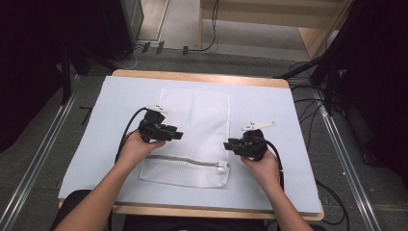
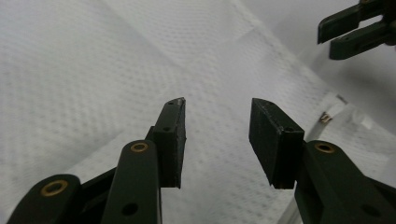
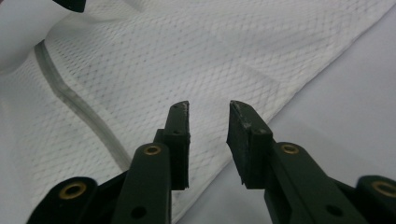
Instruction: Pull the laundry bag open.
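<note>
A white mesh laundry bag (image 1: 192, 137) is laid flat at the middle of the tabletop (image 1: 269, 96), its short ends turned toward the near and far edges, and a zipper (image 1: 185, 161) is seen running across it close to the near end, with the pull (image 1: 221, 166) at the bag's right side. The left gripper (image 1: 174, 134) is held over the bag's left edge, its jaws parted with nothing between them, as seen in the left gripper view (image 2: 217, 140). The right gripper (image 1: 230, 144) is held just off the bag's right edge, jaws likewise parted and empty (image 3: 209, 140). Whether either gripper touches the mesh cannot be told. The zipper pull is partly cut off behind the jaw in the left gripper view.
</note>
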Motion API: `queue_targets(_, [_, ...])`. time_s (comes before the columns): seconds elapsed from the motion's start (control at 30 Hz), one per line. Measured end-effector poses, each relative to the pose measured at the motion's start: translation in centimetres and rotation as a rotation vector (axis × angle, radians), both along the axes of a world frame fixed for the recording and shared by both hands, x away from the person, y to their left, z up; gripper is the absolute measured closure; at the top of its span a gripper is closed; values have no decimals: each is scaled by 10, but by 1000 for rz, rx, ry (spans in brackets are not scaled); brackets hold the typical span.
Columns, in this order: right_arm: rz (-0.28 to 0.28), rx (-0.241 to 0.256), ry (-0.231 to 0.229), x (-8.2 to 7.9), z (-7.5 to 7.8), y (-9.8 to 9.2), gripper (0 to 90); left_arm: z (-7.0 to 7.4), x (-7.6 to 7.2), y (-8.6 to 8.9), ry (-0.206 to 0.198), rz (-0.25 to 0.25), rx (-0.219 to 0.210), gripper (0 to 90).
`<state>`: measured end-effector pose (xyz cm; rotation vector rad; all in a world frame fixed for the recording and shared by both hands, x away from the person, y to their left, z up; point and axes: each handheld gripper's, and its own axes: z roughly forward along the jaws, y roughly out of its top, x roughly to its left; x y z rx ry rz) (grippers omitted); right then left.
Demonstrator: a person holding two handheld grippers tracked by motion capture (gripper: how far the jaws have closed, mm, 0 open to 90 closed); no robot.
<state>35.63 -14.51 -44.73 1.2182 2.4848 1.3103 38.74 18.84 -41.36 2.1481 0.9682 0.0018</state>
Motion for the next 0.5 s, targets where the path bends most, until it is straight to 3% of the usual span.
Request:
queue_targets(0.03, [0,-1,8,-6,0,0,781,0,-1,-4,-2,-15,6,577])
queue_targets(0.17, [-3,1,32,-13,-1,1,830,2,-8,-16,-2,-47,6,584])
queue_targets(0.3, [8,-19,71,-24,-8,4,864,3,-15,-25,-7,-71,1,588])
queue_targets(0.5, [22,-61,93,-33,-11,8,900,2,-21,-39,-3,-122,9,595])
